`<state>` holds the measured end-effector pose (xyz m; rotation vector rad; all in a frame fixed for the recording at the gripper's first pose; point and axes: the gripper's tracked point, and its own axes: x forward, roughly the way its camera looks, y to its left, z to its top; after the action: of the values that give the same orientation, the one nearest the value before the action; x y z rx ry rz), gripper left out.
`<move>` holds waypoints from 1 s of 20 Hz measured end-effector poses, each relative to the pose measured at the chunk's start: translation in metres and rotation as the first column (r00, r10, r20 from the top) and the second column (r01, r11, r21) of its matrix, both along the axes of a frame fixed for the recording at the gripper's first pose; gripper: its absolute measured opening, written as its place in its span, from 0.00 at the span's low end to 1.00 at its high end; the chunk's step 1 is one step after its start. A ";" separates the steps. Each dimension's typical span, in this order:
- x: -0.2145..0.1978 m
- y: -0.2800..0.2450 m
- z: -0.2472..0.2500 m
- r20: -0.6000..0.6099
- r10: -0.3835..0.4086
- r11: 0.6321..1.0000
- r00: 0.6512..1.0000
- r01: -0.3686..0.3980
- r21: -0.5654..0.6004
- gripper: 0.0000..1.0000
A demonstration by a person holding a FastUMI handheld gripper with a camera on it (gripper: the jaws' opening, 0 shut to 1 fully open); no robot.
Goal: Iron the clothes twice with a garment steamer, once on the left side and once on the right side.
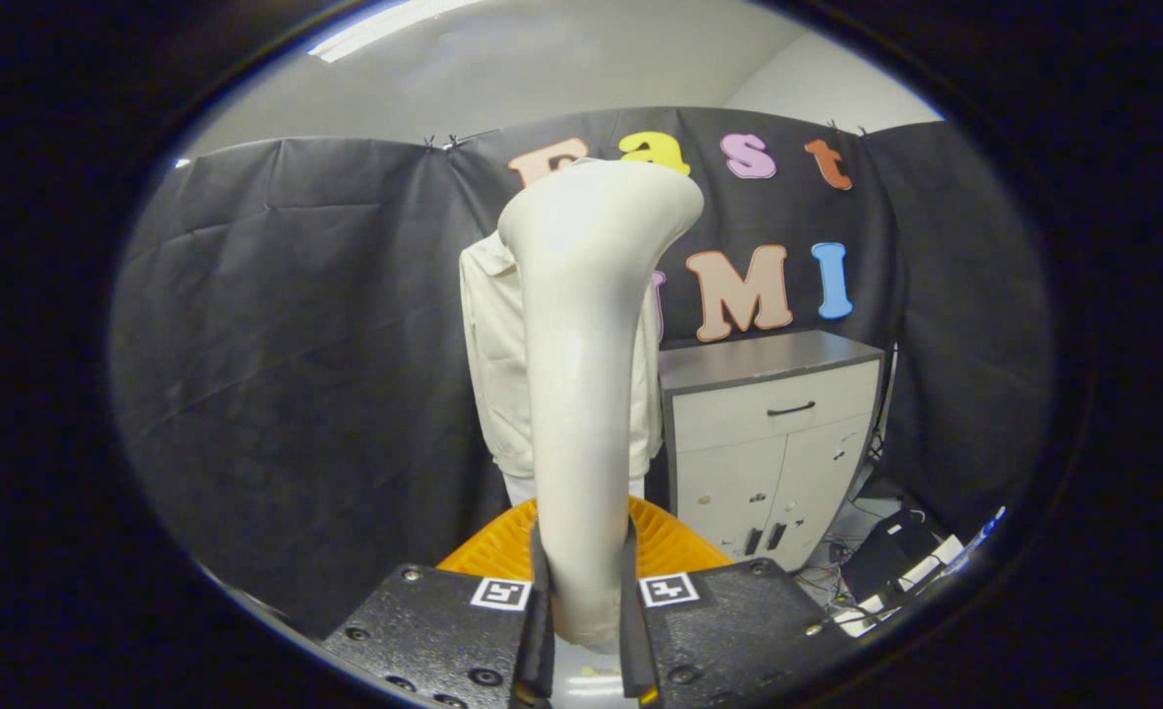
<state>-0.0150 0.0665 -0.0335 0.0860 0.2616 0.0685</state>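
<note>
Gripper view: garment steamer (pixel 581 394) upright, handle clamped between both jaws, white garment (pixel 490 364) beyond.

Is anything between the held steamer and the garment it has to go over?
Nothing visible does. The gripper is shut on the steamer, whose head rises in front of the cream garment hanging beyond it. The grey cabinet stands off to the side, not between them.

A makeshift recording booth, black cloth wall (pixel 276 325) clipped up under a strip-lit ceiling (pixel 384 28), grey-topped cabinet (pixel 773 433), loose cables and boxes (pixel 896 566) on the floor
</note>
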 end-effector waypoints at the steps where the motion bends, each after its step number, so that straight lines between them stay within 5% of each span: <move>1: -0.003 -0.003 0.007 0.015 0.001 1.000 1.000 -0.001 0.001 0.26; 20: 0.015 -0.033 0.053 0.102 -0.027 1.000 0.994 0.026 0.008 0.26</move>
<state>0.0005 0.0332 0.0194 0.0924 0.1581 0.0474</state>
